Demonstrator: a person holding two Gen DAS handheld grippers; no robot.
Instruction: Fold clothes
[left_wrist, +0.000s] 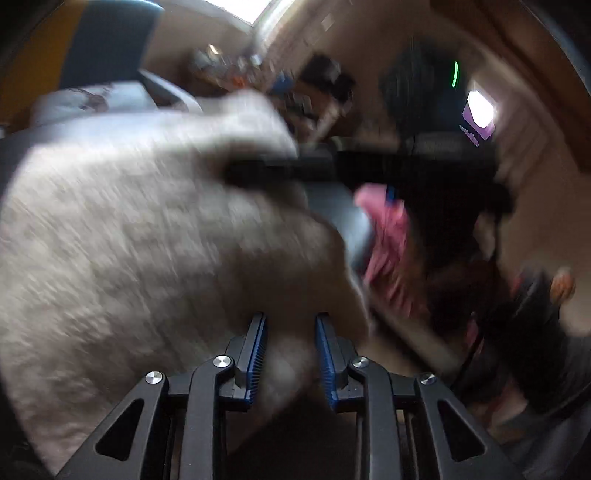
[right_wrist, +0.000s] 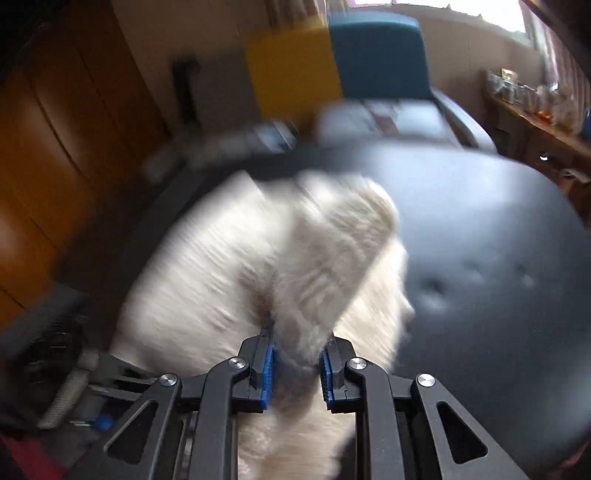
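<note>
While both sets of jaws clamp it, the fluffy white garment (right_wrist: 288, 258) bunches over the smooth dark table (right_wrist: 480, 240).

Both views motion-blurred. Right wrist view: fluffy white garment (right_wrist: 280, 266) fills the space straight ahead of the right gripper (right_wrist: 297, 365), bunched between its jaws, blocking forward passage. To the right of it, dark table surface (right_wrist: 480, 236) is bare, open room there. Far edge of the table crowded: folded pale clothes (right_wrist: 380, 118), blue chair (right_wrist: 376, 59) and yellow panel (right_wrist: 291, 70) behind. Wooden cabinet (right_wrist: 55, 147) walls off the left. Cluttered shelf (right_wrist: 532, 107) far right. Left wrist view: same garment (left_wrist: 147, 236) blocks left and centre ahead of the left gripper (left_wrist: 290, 354); a dark bar, probably the other gripper (left_wrist: 369, 173), crosses on the right.
</note>
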